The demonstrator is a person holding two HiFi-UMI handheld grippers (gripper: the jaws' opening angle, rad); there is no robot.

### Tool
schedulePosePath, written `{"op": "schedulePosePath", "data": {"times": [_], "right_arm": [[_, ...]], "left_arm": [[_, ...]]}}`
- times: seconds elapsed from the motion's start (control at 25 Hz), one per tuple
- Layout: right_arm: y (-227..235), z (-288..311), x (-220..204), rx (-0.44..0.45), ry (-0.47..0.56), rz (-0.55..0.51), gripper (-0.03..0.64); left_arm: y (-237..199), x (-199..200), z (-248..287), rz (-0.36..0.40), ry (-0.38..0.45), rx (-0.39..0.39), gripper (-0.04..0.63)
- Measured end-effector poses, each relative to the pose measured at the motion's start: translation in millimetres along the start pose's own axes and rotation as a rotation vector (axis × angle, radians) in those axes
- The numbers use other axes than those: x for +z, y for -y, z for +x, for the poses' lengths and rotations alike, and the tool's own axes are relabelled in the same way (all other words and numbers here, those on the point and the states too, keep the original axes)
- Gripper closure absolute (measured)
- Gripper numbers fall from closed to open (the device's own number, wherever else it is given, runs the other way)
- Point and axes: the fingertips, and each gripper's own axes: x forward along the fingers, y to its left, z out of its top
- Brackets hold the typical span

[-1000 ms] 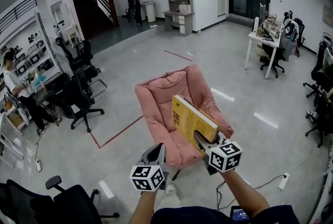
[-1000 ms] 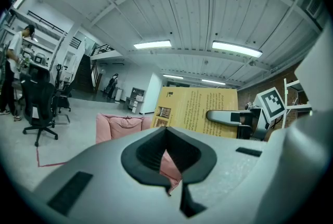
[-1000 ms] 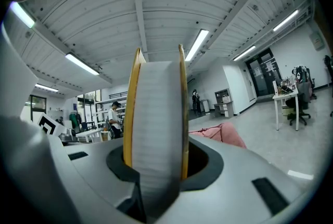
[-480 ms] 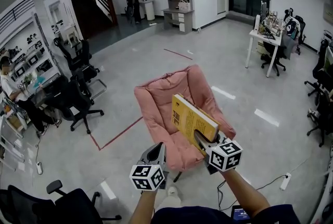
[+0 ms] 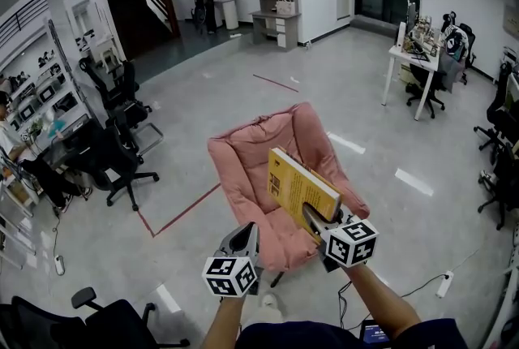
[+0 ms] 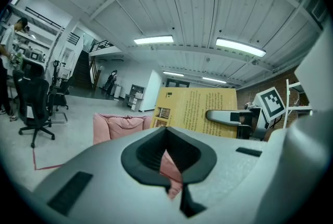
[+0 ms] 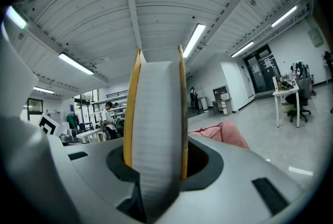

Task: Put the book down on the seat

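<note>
Book [image 5: 298, 183] poised over seat [image 5: 243, 165]
Right hand-held gripper [image 5: 315, 219] clamps its lower edge, ready to lower; left hand-held gripper [image 5: 243, 236] closed, empty.

Your right hand-held gripper [image 5: 315, 219] clamps the lower edge of the thick yellow paperback book [image 5: 298, 187]. You hold the book tilted above the right side of the pink padded fabric chair [image 5: 247, 165], and it is not lying flat on the seat. Your left hand-held gripper [image 5: 242, 242], jaws together and empty, hovers by the chair's front edge. A red tape line [image 5: 187, 209] crosses the grey polished floor [image 5: 203, 104], and black office chairs [image 5: 113, 154] stand to your left.
</note>
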Motion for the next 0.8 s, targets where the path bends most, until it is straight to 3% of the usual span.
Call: {"op": "schedulePosePath", "data": {"times": [0.8], "right_arm": [[7, 63, 23, -0.028, -0.004, -0.003, 0.462]], "left_arm": [[-50, 37, 44, -0.013, -0.003, -0.03, 0.591]]}}
